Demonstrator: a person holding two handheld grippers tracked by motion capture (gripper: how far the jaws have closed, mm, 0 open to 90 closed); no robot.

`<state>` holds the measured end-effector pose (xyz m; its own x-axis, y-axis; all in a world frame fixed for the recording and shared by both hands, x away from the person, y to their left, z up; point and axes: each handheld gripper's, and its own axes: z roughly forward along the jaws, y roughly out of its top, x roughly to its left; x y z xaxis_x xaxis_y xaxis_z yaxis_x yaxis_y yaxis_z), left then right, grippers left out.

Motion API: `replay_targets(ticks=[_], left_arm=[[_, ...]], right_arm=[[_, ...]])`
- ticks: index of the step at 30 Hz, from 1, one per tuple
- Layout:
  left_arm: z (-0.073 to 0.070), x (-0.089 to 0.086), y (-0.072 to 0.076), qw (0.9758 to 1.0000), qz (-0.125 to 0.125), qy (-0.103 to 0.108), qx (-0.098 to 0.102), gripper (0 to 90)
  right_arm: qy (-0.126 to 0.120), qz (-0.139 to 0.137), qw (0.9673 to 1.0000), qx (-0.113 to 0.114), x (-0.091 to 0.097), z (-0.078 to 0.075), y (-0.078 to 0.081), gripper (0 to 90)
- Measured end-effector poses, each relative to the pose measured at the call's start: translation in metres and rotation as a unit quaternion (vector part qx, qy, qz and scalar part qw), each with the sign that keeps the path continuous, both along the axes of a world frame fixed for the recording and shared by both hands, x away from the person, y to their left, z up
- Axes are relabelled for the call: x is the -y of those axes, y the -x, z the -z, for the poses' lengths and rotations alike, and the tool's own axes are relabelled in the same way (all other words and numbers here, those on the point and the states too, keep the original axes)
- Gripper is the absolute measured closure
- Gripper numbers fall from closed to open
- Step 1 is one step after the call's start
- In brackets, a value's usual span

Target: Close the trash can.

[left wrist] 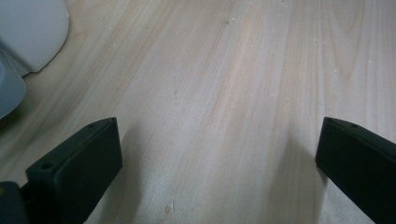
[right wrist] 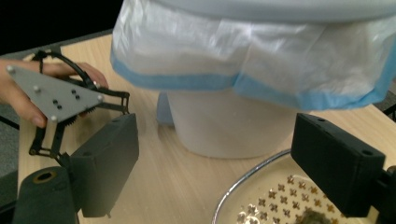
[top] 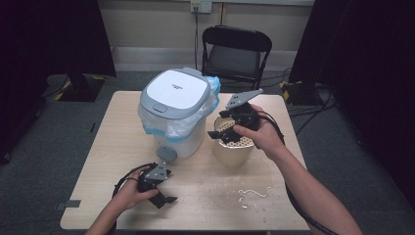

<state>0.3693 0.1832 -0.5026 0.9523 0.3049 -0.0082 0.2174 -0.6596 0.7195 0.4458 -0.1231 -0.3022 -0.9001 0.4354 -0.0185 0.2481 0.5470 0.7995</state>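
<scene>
— Wooden surface point(top: 117, 161), crumbs scattered; what is seen on it?
— A lidded bin point(top: 176, 110) with a blue-edged liner, and just beside it a bowl point(top: 234, 149) with a perforated strainer point(top: 234, 134).
— And the grippers?
— The right gripper point(top: 221, 133) is held over the strainer, fingers apart, nothing clamped. The left gripper point(top: 166, 198) is rested near the bin, fingers apart.

Light wood table point(top: 122, 147) on grey carpet floor point(top: 58, 147). Black folding chair point(top: 236, 51) behind it, w/ pale wall point(top: 147, 24) at back and wall outlet point(top: 200, 6) up top, cable hanging down. Black curtains point(top: 49, 34) on both sides, left and right. Yellow-black taped stand bases on floor near each curtain. Cables run across carpet at right. Lighting dim, even.
</scene>
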Motion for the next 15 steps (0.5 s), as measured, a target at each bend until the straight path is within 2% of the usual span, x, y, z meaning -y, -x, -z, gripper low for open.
replay_targets(ticks=[4,7,15], left_arm=[[0.0,0.0,0.001,1.0,0.0,0.001,0.0,0.0],[0.0,-0.001,0.001,1.0,0.001,0.001,-0.001,0.0],[-0.001,-0.001,0.002,1.0,0.0,-0.006,-0.003,0.0]], right_arm=[[-0.004,-0.005,1.0,-0.006,0.001,0.015,0.004,14.6],[0.009,-0.013,0.9998,-0.008,0.0,0.028,0.009,14.7],[0.013,-0.026,0.9995,-0.008,0.002,0.055,0.023,14.7]])
